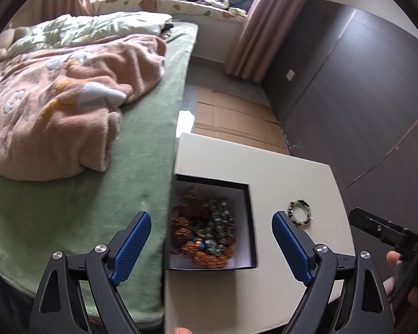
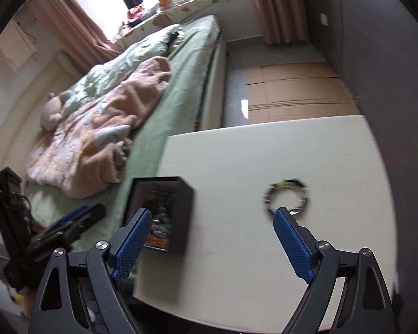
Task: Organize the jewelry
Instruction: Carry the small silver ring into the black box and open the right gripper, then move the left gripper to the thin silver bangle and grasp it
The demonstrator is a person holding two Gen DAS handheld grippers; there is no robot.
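Note:
A black box [image 1: 249, 222] with a white inside stands on the cream table [image 1: 278, 172] at its left edge, holding a heap of orange and grey-green beaded jewelry [image 1: 206, 231]. A beaded bracelet [image 1: 300, 212] lies loose on the table to its right. My left gripper [image 1: 211, 220] is open and empty, above the box. In the right wrist view the box [image 2: 178, 217] is at left and the bracelet [image 2: 287, 196] is ahead. My right gripper [image 2: 211, 217] is open and empty, its right fingertip [image 2: 281, 218] just short of the bracelet.
A bed [image 1: 142, 150] with a green sheet and a pink blanket [image 1: 69, 94] borders the table's left side. Flattened cardboard [image 1: 237, 119] lies on the floor beyond the table. A dark wall panel [image 1: 348, 97] runs along the right. The right gripper [image 1: 381, 231] shows at the right edge.

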